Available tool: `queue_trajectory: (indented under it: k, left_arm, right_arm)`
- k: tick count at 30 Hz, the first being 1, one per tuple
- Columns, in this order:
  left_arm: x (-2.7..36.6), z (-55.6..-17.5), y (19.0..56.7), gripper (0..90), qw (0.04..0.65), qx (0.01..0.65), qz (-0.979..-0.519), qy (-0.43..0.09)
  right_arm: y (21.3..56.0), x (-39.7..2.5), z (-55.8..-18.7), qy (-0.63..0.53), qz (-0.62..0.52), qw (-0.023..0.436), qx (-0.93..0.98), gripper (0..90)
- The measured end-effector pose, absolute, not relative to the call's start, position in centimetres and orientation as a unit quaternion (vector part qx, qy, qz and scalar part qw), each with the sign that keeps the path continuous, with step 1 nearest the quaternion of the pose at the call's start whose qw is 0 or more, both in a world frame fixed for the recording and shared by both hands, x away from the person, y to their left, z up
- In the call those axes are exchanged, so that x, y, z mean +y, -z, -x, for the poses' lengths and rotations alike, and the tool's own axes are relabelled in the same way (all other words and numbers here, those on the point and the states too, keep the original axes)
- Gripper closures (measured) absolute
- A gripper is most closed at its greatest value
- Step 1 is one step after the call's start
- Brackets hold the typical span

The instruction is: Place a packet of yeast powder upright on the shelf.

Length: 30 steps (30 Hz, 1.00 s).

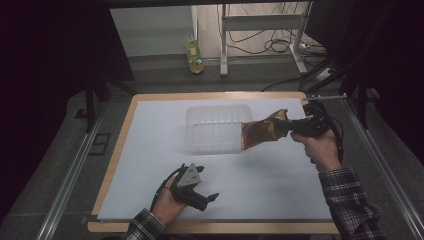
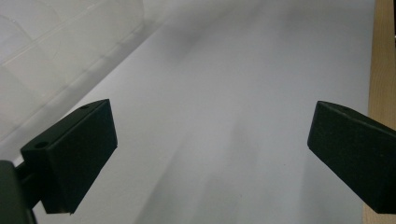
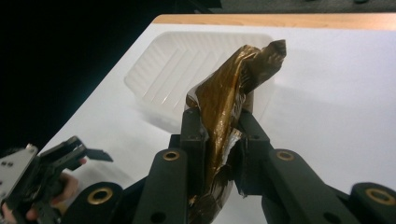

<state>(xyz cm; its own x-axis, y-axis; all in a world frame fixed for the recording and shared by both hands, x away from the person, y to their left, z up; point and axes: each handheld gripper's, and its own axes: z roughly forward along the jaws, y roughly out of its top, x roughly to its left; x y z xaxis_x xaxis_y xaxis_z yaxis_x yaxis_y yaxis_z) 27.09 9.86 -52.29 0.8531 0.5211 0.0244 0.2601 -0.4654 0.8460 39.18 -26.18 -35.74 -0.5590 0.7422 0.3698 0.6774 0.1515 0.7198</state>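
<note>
Item: wrapper (image 1: 262, 131), brown-gold, glossy foil or film, crumpled and twisted. In the right gripper view the wrapper (image 3: 229, 100) shows a silvery inner face near the jaws and a pinched, darker tip at its far end. No brand, label or writing can be read on it.

Location: held above the white sheet (image 1: 280, 175), its free end reaching to the right end of the tub (image 1: 215, 127). From the high view it overlaps the tub's right rim; whether it touches the rim cannot be told.

Right gripper (image 1: 289, 127): jaws closed narrow on the wrapper's near end, foil bunched between them, gripper (image 3: 219, 135) pointing toward the tub. Held in the person's right hand (image 1: 320, 147), plaid sleeve behind.

Left gripper (image 1: 204, 199): near the front edge of the sheet, well apart from the tub and the wrapper, jaws wide and holding nothing. Its own view shows bare sheet between the two jaws (image 2: 210, 154), with the tub wall (image 2: 42, 60) at upper left.

Tub: clear to milky plastic, rectangular, ribbed (image 3: 173, 60), unmarked, sitting on the sheet toward the far side of the table (image 1: 115, 150).

Background: a bottle (image 1: 194, 56) of yellowish liquid on the floor beyond the table; its label is too small to read.
</note>
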Motion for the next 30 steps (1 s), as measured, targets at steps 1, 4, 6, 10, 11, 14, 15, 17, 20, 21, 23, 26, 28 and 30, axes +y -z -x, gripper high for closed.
queue_trajectory:
  k: [1, 4, 6, 10, 11, 14, 15, 17, 20, 21, 23, 26, 28, 30]
  left_arm:
    - [9.9, -27.1, 52.3, 1.2, 0.462, 0.231, -0.844, -0.141]
    - [9.8, -27.1, 52.3, 1.3, 0.463, 0.231, -0.844, -0.141]
    - [9.8, -27.1, 52.3, 1.3, 0.462, 0.231, -0.845, -0.14]
    - [9.7, -27.1, 52.3, 1.2, 0.46, 0.227, -0.847, -0.138]
    - [9.6, -27.0, 52.4, 1.2, 0.46, 0.225, -0.848, -0.138]
    - [9.5, -27.0, 52.4, 1.3, 0.458, 0.224, -0.849, -0.138]
    - [9.5, -27.0, 52.4, 1.2, 0.458, 0.224, -0.849, -0.137]
    - [9.5, -27.0, 52.4, 1.3, 0.458, 0.223, -0.85, -0.138]
    - [9.4, -26.9, 52.3, 1.5, 0.458, 0.222, -0.849, -0.141]
    - [9.5, -26.9, 52.3, 1.6, 0.458, 0.221, -0.849, -0.142]
    - [9.5, -26.9, 52.3, 1.7, 0.457, 0.221, -0.85, -0.143]
    - [9.5, -27.0, 52.3, 1.7, 0.457, 0.22, -0.85, -0.142]
    - [9.5, -27.0, 52.3, 1.7, 0.457, 0.22, -0.85, -0.143]
    - [9.4, -27.0, 52.3, 1.8, 0.455, 0.218, -0.851, -0.143]
  right_arm:
    - [35.7, -26.2, -39.2, -0.453, -0.468, 0.036, 0.758, 75.9]
    - [35.2, -25.9, -40.1, -0.451, -0.471, 0.045, 0.757, 75.9]
    - [35.0, -25.8, -40.6, -0.449, -0.472, 0.049, 0.757, 75.9]
    - [34.9, -25.5, -41.6, -0.439, -0.477, 0.059, 0.759, 75.9]
    - [34.9, -25.5, -41.7, -0.438, -0.478, 0.061, 0.759, 75.9]
    - [34.9, -25.2, -42.5, -0.435, -0.481, 0.065, 0.759, 75.9]
    - [34.9, -25.2, -42.6, -0.434, -0.482, 0.065, 0.758, 75.9]
    - [35.0, -24.8, -43.0, -0.43, -0.481, 0.068, 0.761, 75.9]
    - [35.2, -24.1, -43.6, -0.421, -0.48, 0.071, 0.766, 75.9]
    - [35.3, -24.0, -43.8, -0.418, -0.481, 0.072, 0.767, 75.9]
    - [35.4, -23.6, -44.1, -0.415, -0.482, 0.072, 0.768, 75.9]
    - [35.5, -23.1, -44.6, -0.407, -0.484, 0.074, 0.771, 75.9]
    - [35.6, -22.8, -44.8, -0.404, -0.484, 0.074, 0.772, 75.8]
    - [35.6, -22.5, -45.1, -0.398, -0.484, 0.075, 0.776, 75.8]
